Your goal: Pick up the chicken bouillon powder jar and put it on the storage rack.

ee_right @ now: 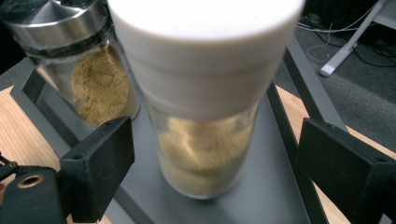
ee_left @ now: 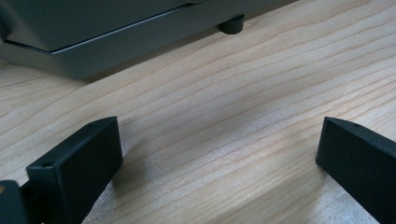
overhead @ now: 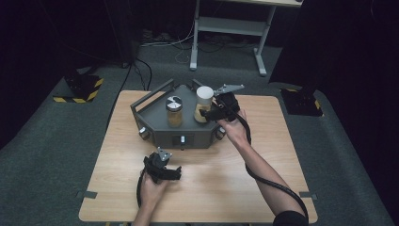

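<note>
My right gripper is spread wide around the white-capped jar, upright at frame centre on the grey tray, pads not touching glass. Long axis vertical; squeeze straight inward. Left gripper gapes empty over the table, far from it.

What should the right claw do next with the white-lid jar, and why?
Probably close gently on the white-lid jar. The right gripper is open, with one jaw on each side of the glass and gaps on both sides, so the jar on the grey tray isn't held yet.
</note>
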Available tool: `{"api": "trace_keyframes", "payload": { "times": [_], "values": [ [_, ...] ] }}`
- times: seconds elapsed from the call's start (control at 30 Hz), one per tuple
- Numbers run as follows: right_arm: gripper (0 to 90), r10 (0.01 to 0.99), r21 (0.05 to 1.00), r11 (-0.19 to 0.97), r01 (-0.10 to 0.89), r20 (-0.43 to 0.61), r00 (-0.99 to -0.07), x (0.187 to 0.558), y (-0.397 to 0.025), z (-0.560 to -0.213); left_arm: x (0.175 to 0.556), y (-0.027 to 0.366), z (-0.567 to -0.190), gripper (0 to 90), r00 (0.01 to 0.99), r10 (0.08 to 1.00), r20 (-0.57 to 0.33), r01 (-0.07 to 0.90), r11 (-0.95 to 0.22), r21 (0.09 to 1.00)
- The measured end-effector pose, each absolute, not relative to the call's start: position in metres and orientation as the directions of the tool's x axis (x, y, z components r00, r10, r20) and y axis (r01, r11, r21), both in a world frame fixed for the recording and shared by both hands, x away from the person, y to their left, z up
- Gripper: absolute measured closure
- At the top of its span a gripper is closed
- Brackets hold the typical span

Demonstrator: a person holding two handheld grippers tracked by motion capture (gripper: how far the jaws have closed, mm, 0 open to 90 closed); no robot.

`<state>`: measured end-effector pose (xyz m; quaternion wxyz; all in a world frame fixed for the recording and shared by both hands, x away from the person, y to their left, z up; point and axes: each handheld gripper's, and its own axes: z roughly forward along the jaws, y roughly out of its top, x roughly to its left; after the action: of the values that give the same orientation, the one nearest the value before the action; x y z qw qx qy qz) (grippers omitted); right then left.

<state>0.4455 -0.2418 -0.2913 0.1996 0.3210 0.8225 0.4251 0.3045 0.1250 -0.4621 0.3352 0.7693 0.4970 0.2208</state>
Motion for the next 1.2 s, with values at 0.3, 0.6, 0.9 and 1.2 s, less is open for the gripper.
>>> {"api": "trace_keyframes", "payload": {
  "times": [0.3,0.6,0.9,1.2],
  "values": [
    [11.2,0.692,0.842,0.419,0.340,-0.054,-0.720,0.427,-0.265,-0.299,0.305,0.125,-0.462,0.3,0.409,0.912,0.008,0.617,-0.283,0.734],
    [11.3,0.714,0.853,0.407,0.326,-0.073,-0.697,0.404,-0.293,-0.317,0.305,0.125,-0.462,0.4,0.408,0.913,0.007,0.617,-0.281,0.735],
    [11.6,0.744,0.840,0.407,0.358,-0.078,-0.664,0.387,-0.317,-0.349,0.305,0.125,-0.462,0.3,0.409,0.912,0.008,0.617,-0.283,0.734],
    [11.1,0.772,0.799,0.414,0.435,-0.055,-0.634,0.386,-0.328,-0.387,0.305,0.125,-0.462,0.4,0.410,0.912,0.009,0.617,-0.285,0.733]
  ]
}}
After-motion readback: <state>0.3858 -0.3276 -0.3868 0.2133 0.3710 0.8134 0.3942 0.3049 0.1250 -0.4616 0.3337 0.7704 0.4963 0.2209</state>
